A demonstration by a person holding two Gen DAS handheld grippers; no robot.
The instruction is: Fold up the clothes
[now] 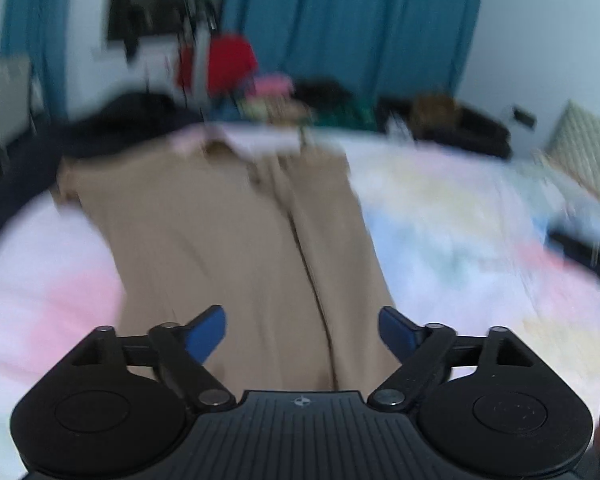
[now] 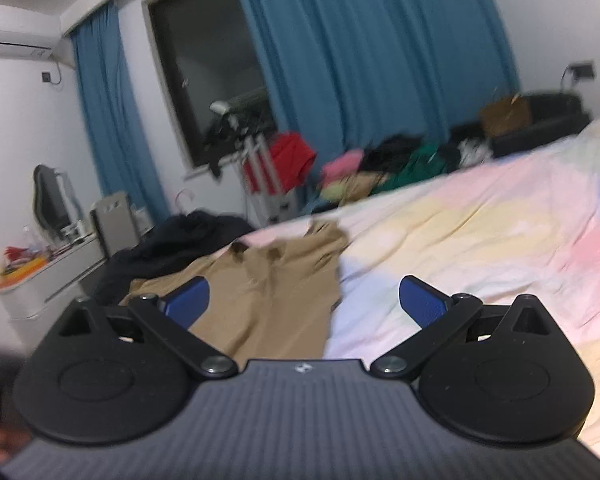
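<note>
Tan trousers (image 1: 228,240) lie spread flat on a bed with a pastel sheet (image 1: 460,232), legs running toward me and waistband at the far edge. My left gripper (image 1: 302,332) hovers above the near end of the trousers, its blue pads wide apart with nothing between them. In the right wrist view the same tan trousers (image 2: 268,292) lie ahead and to the left. My right gripper (image 2: 304,304) is held above the bed, open and empty, the trousers showing through its gap. The left view is blurred.
A dark garment (image 2: 188,236) lies heaped at the bed's far left edge. A pile of coloured clothes (image 2: 380,164) sits beyond the bed, by a rack with a red garment (image 2: 292,156). Blue curtains (image 2: 372,60) and a white desk (image 2: 52,268) stand behind.
</note>
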